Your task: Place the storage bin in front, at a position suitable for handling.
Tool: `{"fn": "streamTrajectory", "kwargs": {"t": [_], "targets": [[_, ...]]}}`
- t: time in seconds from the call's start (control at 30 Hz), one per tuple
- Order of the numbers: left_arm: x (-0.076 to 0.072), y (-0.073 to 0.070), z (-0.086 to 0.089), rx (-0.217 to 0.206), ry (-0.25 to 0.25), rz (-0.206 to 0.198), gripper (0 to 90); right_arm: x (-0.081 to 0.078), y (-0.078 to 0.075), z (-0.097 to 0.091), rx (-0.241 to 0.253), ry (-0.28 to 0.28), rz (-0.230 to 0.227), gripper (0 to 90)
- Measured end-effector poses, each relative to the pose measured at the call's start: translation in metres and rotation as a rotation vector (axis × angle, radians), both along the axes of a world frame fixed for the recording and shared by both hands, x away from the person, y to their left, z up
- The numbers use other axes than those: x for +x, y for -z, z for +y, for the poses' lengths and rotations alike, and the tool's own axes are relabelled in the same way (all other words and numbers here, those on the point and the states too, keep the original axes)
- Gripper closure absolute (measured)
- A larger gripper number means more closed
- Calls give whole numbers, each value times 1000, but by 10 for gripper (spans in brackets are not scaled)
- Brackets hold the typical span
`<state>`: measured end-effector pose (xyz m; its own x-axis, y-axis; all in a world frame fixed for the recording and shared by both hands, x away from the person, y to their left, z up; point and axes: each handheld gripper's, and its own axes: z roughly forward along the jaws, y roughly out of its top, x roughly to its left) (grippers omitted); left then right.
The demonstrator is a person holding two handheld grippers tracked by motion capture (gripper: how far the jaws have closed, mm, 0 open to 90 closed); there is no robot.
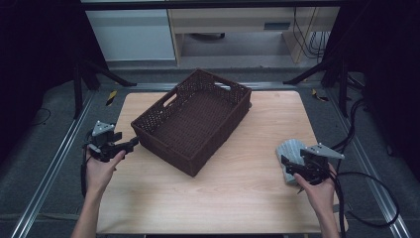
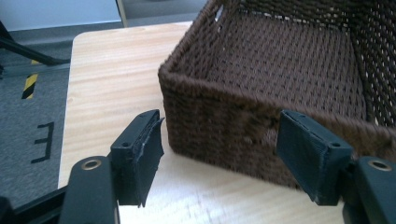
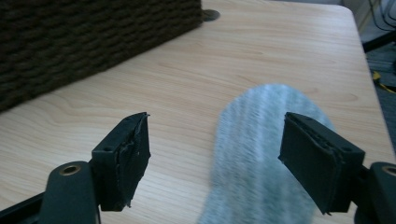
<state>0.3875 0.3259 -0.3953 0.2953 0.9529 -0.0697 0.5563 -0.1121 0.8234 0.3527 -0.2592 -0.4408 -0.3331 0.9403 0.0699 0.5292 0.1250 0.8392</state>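
A: Sock (image 1: 292, 154) — grey, soft and light — lies on the wooden table (image 1: 237, 188), right in front of the right gripper (image 1: 292, 166). Well apart stands the brown woven basket (image 1: 193, 116). Nothing is in it.

B: And the left gripper (image 2: 219, 149)?

A: Its jaws stand wide apart, holding nothing, with the basket corner (image 2: 187, 93) just ahead.

B: The right gripper view?

A: The jaws are wide open over the floppy sock (image 3: 261, 154). I think a pinch across its middle would hold best.
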Motion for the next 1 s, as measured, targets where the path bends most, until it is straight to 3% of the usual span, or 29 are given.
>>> {"fn": "streamTrajectory", "kwargs": {"t": [0.3, 0.4, 0.6, 0.7, 0.9, 1.0], "targets": [[23, 0, 5, -14, 7, -3, 309, -3, -8, 20, 36, -56, -11, 199], [34, -1, 11, -49, -4, -11, 319, -3, -8, 26, 36, -71, -7, 200], [51, 4, 11, -44, 16, -8, 317, -2, -6, 28, 36, -80, 2, 201], [58, 6, 13, -70, 18, -13, 319, -2, -6, 28, 41, -80, 2, 202], [72, 12, 13, -62, 22, 18, 338, -1, -4, 29, 40, -85, 7, 203], [78, 17, 9, -72, 27, 25, 374, -1, -4, 29, 64, -94, 8, 204]]}}
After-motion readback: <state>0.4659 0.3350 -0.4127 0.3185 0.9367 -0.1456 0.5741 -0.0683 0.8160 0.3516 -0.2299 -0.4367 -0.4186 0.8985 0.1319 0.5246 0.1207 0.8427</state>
